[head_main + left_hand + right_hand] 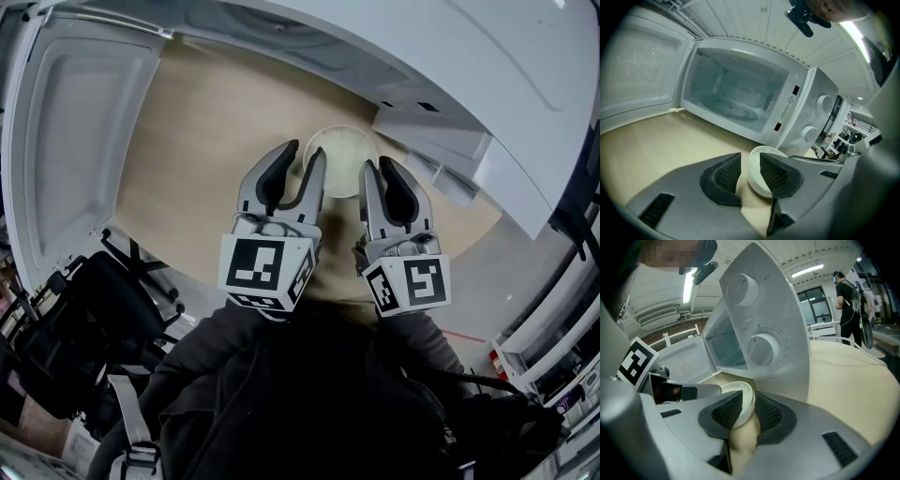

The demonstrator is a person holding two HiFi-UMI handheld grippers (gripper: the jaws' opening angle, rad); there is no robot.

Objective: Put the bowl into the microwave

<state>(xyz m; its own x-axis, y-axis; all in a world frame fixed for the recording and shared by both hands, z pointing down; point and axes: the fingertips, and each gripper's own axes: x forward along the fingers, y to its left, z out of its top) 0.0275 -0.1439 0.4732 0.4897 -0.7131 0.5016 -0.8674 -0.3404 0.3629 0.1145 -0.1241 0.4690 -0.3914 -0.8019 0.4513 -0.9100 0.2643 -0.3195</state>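
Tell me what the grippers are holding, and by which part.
Nothing yet: the left gripper and right gripper each straddle the rim of the bowl on opposite sides, jaws open, not clamped.

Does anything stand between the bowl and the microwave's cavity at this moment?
Nothing visible does. The door of the microwave is swung wide open to the left. The cavity holds only its turntable. Only bare table lies between the opening and the bowl.
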